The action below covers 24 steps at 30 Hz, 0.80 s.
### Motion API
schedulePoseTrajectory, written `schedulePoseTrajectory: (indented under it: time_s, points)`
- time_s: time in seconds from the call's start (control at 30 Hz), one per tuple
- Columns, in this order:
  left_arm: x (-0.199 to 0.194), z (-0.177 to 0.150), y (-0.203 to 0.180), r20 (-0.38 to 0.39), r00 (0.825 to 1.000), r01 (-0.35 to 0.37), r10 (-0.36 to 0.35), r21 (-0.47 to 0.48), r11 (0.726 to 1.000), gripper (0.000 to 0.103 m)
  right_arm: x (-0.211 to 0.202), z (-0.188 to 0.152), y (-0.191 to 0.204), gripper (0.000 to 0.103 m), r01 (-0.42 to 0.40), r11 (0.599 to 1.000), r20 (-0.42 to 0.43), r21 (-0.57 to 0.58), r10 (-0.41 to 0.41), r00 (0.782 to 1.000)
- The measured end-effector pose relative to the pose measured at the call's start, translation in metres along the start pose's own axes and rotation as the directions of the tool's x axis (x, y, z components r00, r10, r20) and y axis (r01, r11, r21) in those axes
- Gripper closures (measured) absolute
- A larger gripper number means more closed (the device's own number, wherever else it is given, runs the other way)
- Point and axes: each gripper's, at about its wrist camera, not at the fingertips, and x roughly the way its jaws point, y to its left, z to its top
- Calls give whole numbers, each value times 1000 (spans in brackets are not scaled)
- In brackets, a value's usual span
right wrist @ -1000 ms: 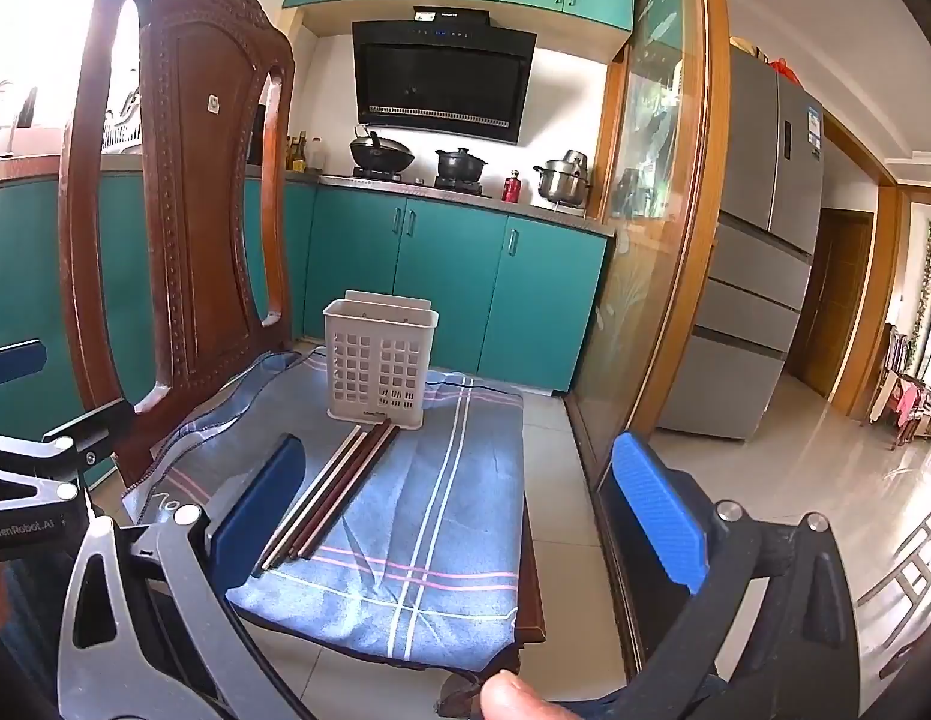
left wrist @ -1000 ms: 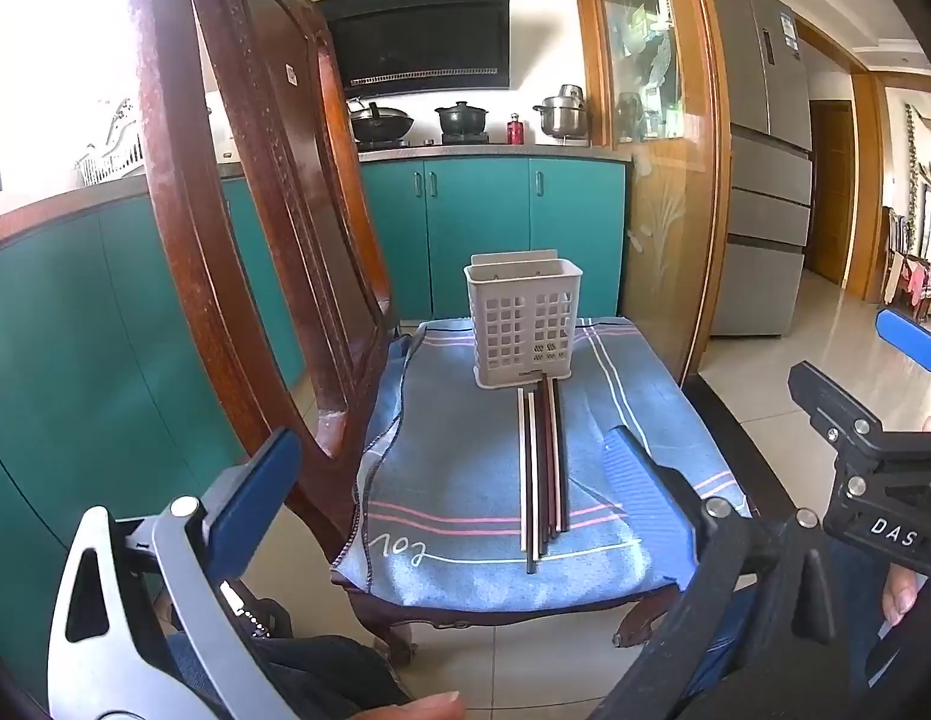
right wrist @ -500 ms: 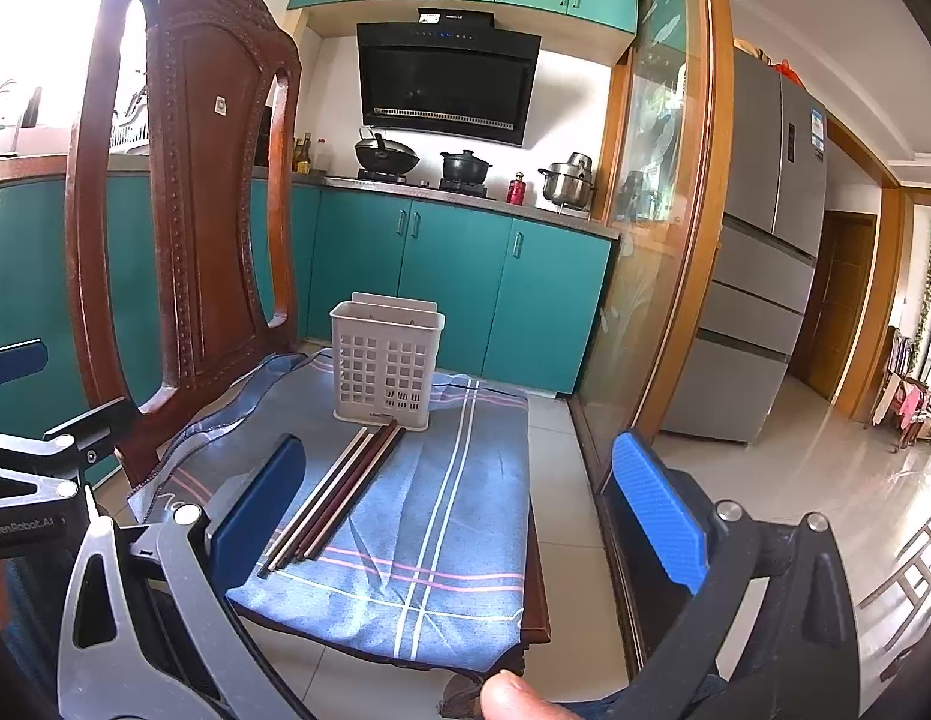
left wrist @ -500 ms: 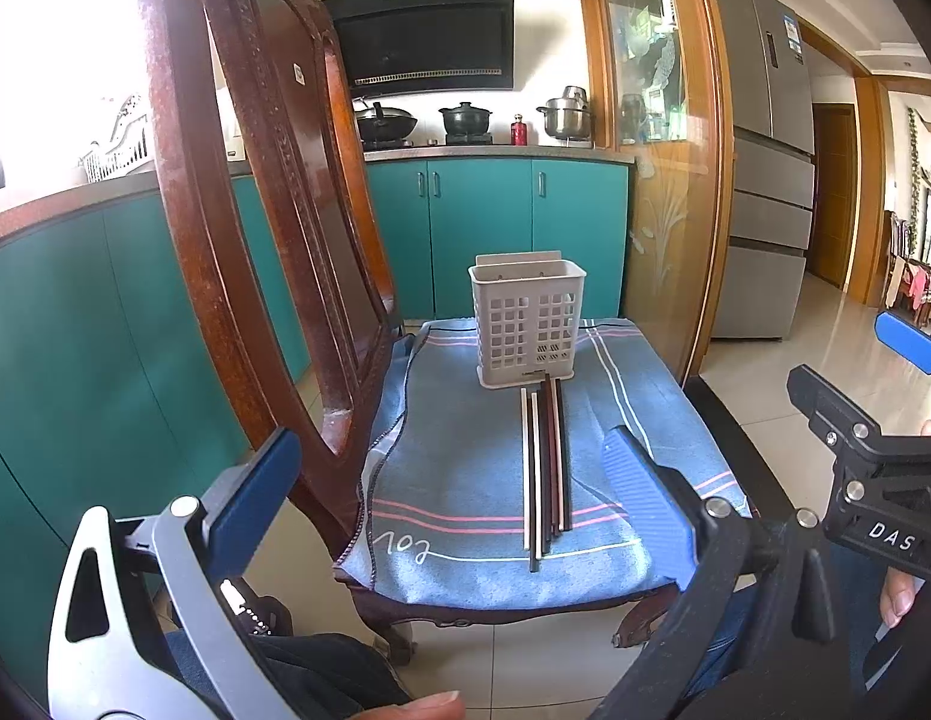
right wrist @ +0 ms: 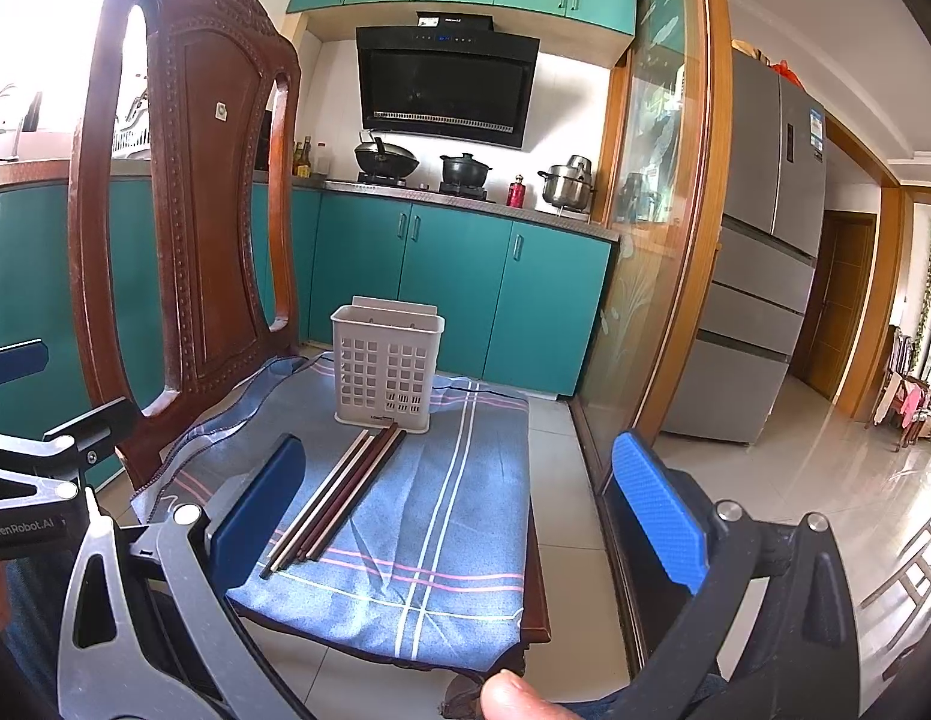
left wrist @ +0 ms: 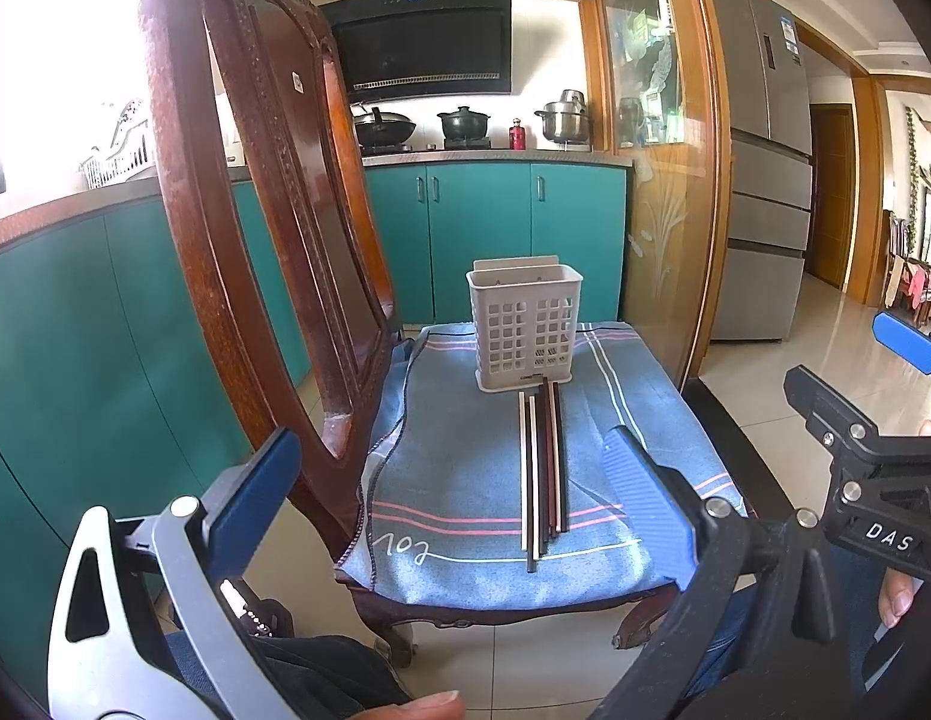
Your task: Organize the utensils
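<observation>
A white perforated utensil holder (left wrist: pixel 524 329) (right wrist: pixel 386 363) stands upright at the far end of a chair seat draped in a blue striped cloth (left wrist: pixel 465 468) (right wrist: pixel 441 516). Several chopsticks (left wrist: pixel 542 468) (right wrist: pixel 336 495), dark and pale, lie side by side on the cloth, their far tips at the holder's base. My left gripper (left wrist: pixel 450 480) hangs open in front of the seat's near edge, nothing between its blue pads. Held off the seat's near right corner, my right gripper (right wrist: pixel 459 498) is open and empty too. Its body (left wrist: pixel 873 480) shows at the right of the left wrist view.
The carved wooden chair back (left wrist: pixel 249 228) (right wrist: pixel 183 198) rises along the left of the seat. Teal kitchen cabinets (right wrist: pixel 453 294) and a stove with pots stand behind. A glass partition (right wrist: pixel 663 240) and a fridge (right wrist: pixel 765 252) stand to the right over tiled floor.
Both views have shifted slightly; the chair and holder sit a little further right in each frame. The chopsticks and holder have not moved, and both grippers stay open.
</observation>
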Motion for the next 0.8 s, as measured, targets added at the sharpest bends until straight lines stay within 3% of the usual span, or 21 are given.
schedulePoseTrajectory:
  time_s: [0.8]
  points:
    - [-1,-1,-3,0,1000,-1,1,5,1000,3,-2,-2,0,3,-2,1000,5,-2,2,1000]
